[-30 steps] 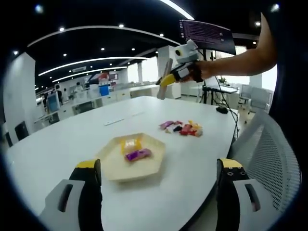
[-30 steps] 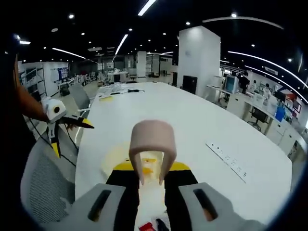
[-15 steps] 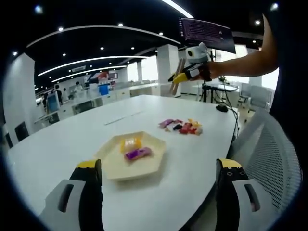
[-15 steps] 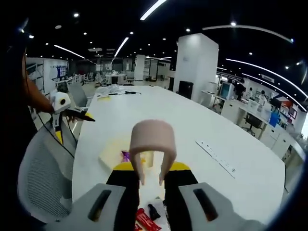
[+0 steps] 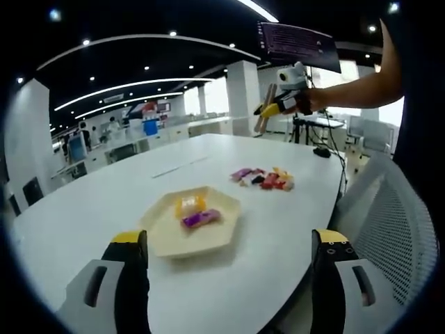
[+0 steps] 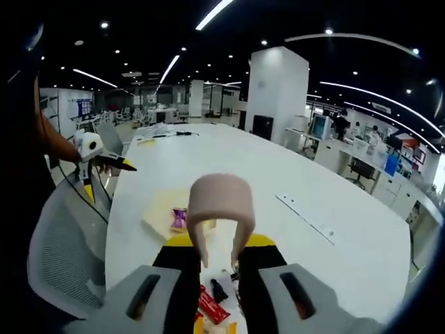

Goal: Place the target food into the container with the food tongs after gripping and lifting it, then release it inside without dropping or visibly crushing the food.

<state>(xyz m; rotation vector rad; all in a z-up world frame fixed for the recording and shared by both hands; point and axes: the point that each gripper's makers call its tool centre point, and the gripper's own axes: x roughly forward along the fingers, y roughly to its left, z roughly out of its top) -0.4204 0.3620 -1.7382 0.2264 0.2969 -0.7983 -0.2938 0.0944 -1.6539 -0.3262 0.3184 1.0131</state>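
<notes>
Two wrapped pieces already lie in the tray (image 5: 191, 233) on the table (image 5: 83, 209), while the pile of wrapped food (image 5: 264, 179) waits well apart from it. The right gripper (image 6: 217, 257) clamps the food tongs (image 6: 221, 209), carrying nothing, above that pile. The left gripper (image 5: 226, 278) hangs released near the tray, so another pickup looks due.

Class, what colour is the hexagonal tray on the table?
The tray is pale cream-yellow, seen best in the left gripper view.

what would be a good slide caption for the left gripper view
Open left gripper faces a cream tray holding two wrapped snacks, loose snacks beyond; the right gripper holds tongs aloft.
</notes>
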